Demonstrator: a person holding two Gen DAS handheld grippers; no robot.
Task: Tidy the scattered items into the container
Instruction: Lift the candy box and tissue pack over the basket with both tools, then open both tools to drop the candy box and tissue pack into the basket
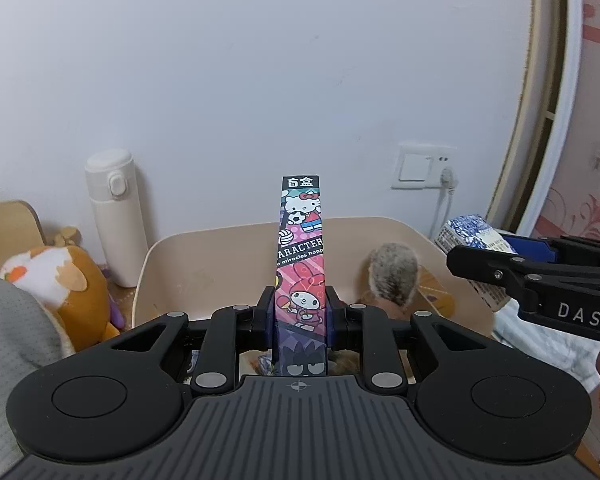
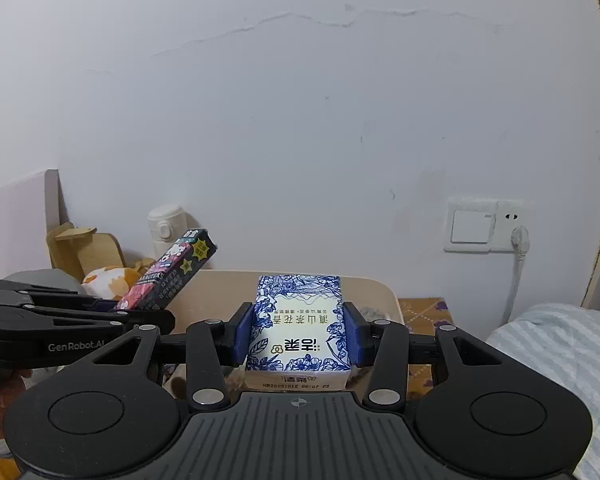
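My left gripper [image 1: 300,314] is shut on a tall, narrow cartoon-printed box [image 1: 302,260], held upright over the beige container [image 1: 172,264]. A grey fluffy item [image 1: 392,276] lies inside the container. My right gripper [image 2: 298,332] is shut on a blue-and-white floral tissue pack [image 2: 298,328], held in front of the container's rim [image 2: 380,286]. The left gripper with the cartoon box [image 2: 172,272] shows at the left of the right wrist view. The right gripper with the tissue pack [image 1: 476,236] shows at the right of the left wrist view.
A white thermos [image 1: 114,216] stands against the wall left of the container. An orange and white plush toy [image 1: 60,284] lies left of it, by a wooden stand [image 2: 88,252]. A wall socket with a plugged cable [image 2: 518,240] is on the right. Striped bedding [image 2: 556,344] lies at the right.
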